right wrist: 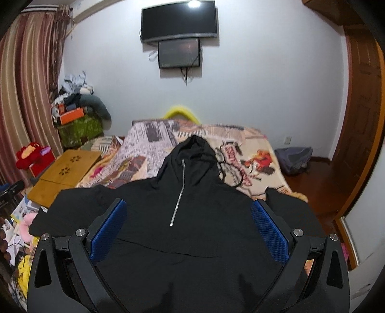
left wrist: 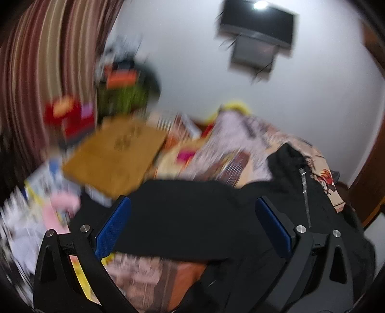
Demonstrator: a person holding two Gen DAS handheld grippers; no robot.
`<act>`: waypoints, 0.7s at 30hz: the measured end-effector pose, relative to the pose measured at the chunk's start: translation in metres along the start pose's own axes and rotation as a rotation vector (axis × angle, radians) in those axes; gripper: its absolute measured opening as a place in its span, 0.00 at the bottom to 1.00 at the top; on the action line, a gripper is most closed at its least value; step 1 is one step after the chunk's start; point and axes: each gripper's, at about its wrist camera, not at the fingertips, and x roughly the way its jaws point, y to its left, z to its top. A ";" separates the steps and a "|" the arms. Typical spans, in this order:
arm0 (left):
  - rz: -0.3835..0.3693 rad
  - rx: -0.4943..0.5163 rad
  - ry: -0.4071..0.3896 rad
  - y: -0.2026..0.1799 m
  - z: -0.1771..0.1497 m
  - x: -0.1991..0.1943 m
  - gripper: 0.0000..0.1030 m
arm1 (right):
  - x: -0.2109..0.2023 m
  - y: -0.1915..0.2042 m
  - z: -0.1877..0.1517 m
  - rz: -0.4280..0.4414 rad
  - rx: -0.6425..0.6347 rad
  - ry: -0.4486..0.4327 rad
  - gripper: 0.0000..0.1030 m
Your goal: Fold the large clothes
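Here we see the hoodie (right wrist: 182, 216) flat on the bed (right wrist: 252, 144), hood away from us, long axis straight ahead; both tools, left (left wrist: 192, 224) and right (right wrist: 189, 221), spread wide above it

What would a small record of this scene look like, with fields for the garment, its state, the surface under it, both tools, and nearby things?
garment: black hooded pullover with a silver half zipper
state: spread flat, front up, hood pointing to the far wall, not yet folded
surface: bed with a printed cover
left tool: open, above the pullover, holding nothing
right tool: open, above the chest, holding nothing
nearby: wooden lap table left of the bed; television on the wall
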 end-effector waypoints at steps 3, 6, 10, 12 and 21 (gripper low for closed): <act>-0.002 -0.142 0.130 0.054 -0.013 0.035 1.00 | 0.022 -0.001 -0.004 0.027 0.014 0.069 0.99; 0.040 -0.248 0.209 0.097 -0.034 0.059 1.00 | 0.042 -0.003 -0.008 0.044 0.026 0.129 0.99; 0.059 -0.369 0.294 0.135 -0.061 0.085 1.00 | 0.067 -0.002 -0.017 0.050 0.040 0.209 0.99; 0.036 -0.440 0.340 0.153 -0.073 0.101 0.95 | 0.079 -0.002 -0.020 0.052 0.041 0.247 0.99; -0.069 -0.645 0.423 0.186 -0.106 0.142 0.65 | 0.100 0.011 -0.026 0.039 -0.042 0.319 0.99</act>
